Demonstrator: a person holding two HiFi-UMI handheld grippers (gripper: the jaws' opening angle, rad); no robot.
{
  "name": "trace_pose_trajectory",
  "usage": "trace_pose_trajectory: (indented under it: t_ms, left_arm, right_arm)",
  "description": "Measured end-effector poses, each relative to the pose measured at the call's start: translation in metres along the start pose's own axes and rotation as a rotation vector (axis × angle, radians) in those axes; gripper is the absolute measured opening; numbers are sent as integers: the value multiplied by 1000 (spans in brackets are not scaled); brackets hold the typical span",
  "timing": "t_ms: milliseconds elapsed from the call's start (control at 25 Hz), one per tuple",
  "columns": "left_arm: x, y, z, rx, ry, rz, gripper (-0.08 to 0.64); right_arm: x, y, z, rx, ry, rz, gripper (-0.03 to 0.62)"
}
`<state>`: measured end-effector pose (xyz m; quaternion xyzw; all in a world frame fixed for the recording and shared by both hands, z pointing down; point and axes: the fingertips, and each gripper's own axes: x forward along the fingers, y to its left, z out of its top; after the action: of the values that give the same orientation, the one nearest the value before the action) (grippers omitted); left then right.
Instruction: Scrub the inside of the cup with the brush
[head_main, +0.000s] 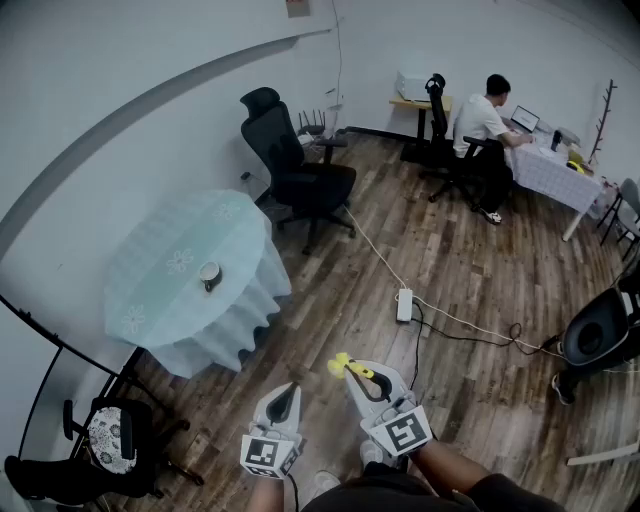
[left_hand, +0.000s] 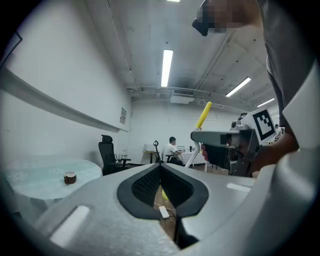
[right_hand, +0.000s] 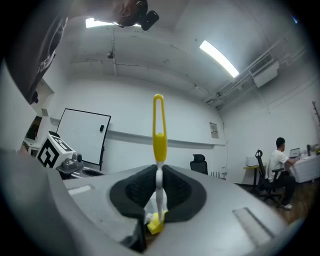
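Note:
The cup (head_main: 209, 274), small with a dark rim, stands on a round table with a pale green cloth (head_main: 150, 300) ahead and to my left; the left gripper view shows the cup (left_hand: 70, 177) far off at its left. My left gripper (head_main: 289, 390) (left_hand: 161, 168) is shut with nothing in it, held low in front of me. Beside it, my right gripper (head_main: 353, 372) (right_hand: 159, 172) is shut on the brush (right_hand: 159, 131). The brush's white stem runs between the pads and its yellow handle sticks out past the jaws. The left gripper view also catches the brush (left_hand: 203, 115) at its right.
A black office chair (head_main: 300, 170) stands behind the table. A white power strip (head_main: 404, 304) and cables lie on the wooden floor ahead. A person (head_main: 485, 120) sits at a desk at the back right. A cushioned chair (head_main: 105, 440) is at my lower left.

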<state>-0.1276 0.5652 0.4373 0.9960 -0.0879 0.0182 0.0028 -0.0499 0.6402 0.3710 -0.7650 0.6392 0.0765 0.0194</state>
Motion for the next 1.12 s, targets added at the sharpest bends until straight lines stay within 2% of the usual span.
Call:
trace_pose_trajectory:
  t_ms: [360,440,600,880,1120]
  left_arm:
    - [-17,14,10,1,2,3,5]
    - [-17,12,10,3,0,-1,5]
    - [-14,7,11,7,-3,2,5]
    - [4,7,13,21,7,20,5]
    - [25,10,13,34,12,87,5]
  right_arm:
    - [2,23,16,-37,-12,-11,35]
    - [0,22,17,-17,-21,-17,35]
    - [-10,16,18,72,-39,10,35]
    - [-4,-4,20,99,-75,36,35]
    - [7,-29,13,106,-77,81,35]
